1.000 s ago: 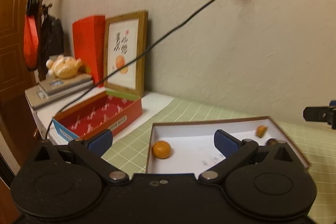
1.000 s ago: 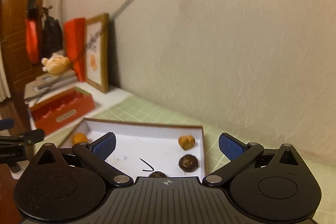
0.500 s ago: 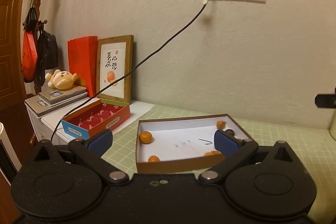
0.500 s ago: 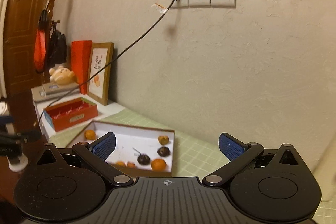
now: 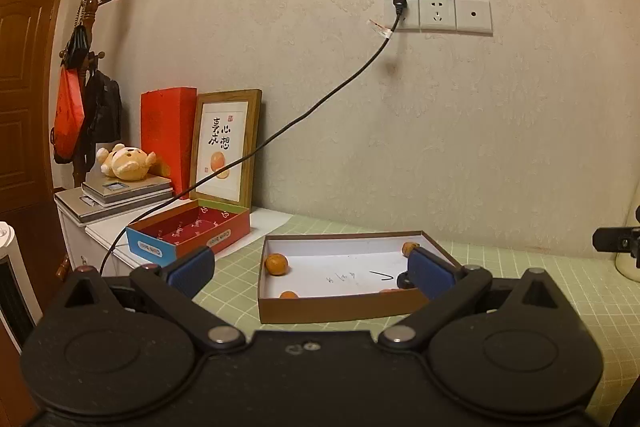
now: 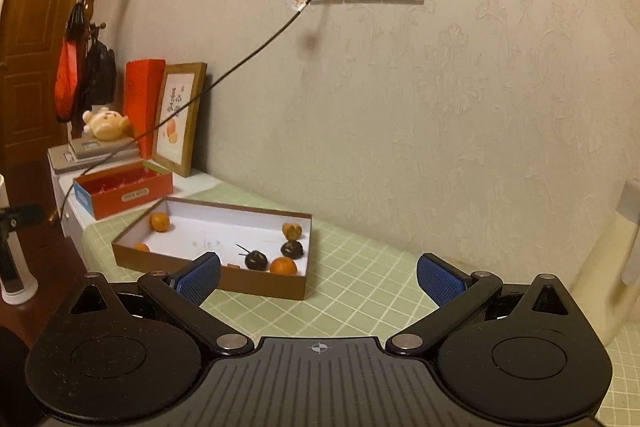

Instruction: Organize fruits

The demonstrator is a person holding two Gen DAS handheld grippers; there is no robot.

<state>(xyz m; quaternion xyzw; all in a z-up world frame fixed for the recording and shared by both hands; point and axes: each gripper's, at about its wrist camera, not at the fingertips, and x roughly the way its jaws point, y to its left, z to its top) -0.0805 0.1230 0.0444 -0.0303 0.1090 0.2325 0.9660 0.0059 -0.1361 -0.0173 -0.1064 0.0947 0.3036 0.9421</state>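
Two fruits hide behind left gripper [image 5: 310, 269].

Matt cardboard box [image 6: 264, 283], glossy orange [image 6: 283, 265], wooden frame [image 5: 256, 147], embossed wallpaper [image 5: 460, 147].

Orange fruits [image 6: 283, 265] in a brown, white-lined box [image 6: 264, 284] on green-checked cloth [image 6: 360, 291].

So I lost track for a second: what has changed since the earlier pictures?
Both grippers, left and right, pulled up and back from the brown cardboard tray with a white inside, which now looks smaller and farther away. Nothing was taken hold of or let go. Both sets of fingers stayed open and empty, and the small orange fruits stayed in the tray.
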